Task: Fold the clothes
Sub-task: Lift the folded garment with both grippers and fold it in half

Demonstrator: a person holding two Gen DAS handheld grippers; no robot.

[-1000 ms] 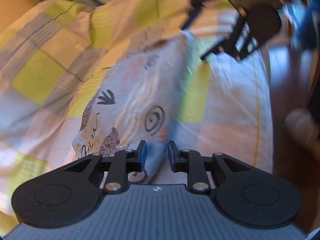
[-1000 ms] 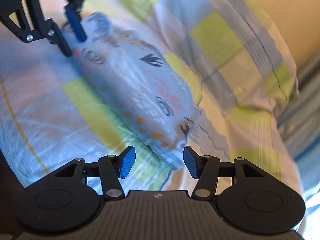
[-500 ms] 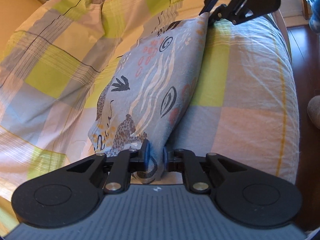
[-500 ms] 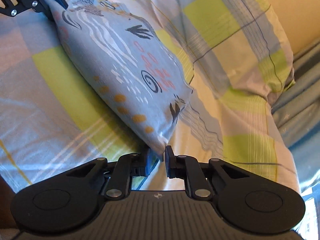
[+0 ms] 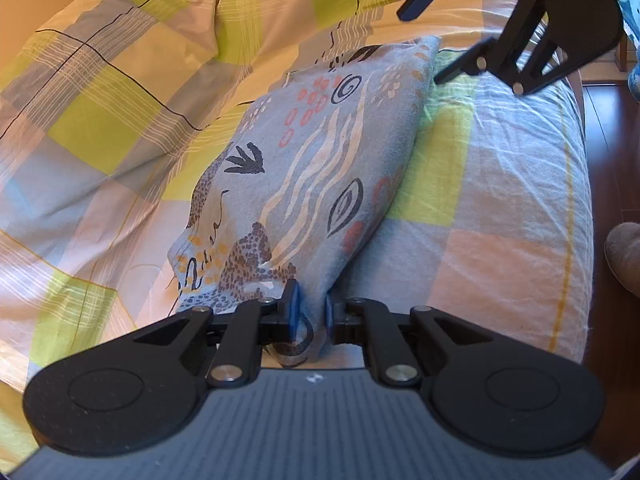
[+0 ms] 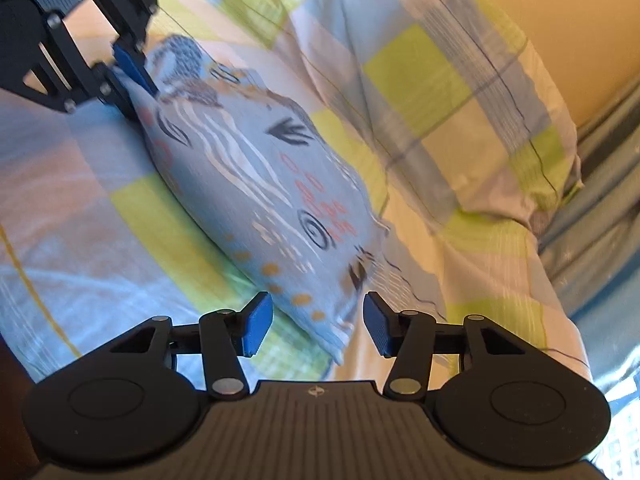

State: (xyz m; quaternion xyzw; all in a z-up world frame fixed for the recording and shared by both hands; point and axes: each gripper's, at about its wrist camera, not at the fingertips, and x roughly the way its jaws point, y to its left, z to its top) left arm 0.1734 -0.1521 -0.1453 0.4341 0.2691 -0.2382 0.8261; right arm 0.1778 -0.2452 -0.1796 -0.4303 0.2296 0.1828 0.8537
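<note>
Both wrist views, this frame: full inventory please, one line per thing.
Folded blue patterned cloth: one, blue with wavy cream, coral and black prints, lying on the bed, near corner clamped.
Checked bedsheet: one, blue, green and peach squares, under the cloth.
Checked duvet: one, green, grey and cream, bunched behind the cloth.
Wooden floor: dark brown, beside the bed.
Left tool: one, black with blue pads, shut on the cloth corner.
Right tool: one, black with blue pads, open at the far corner.

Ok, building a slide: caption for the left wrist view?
Left claw pinches patterned cloth on checked bedding; right claw open.
</note>
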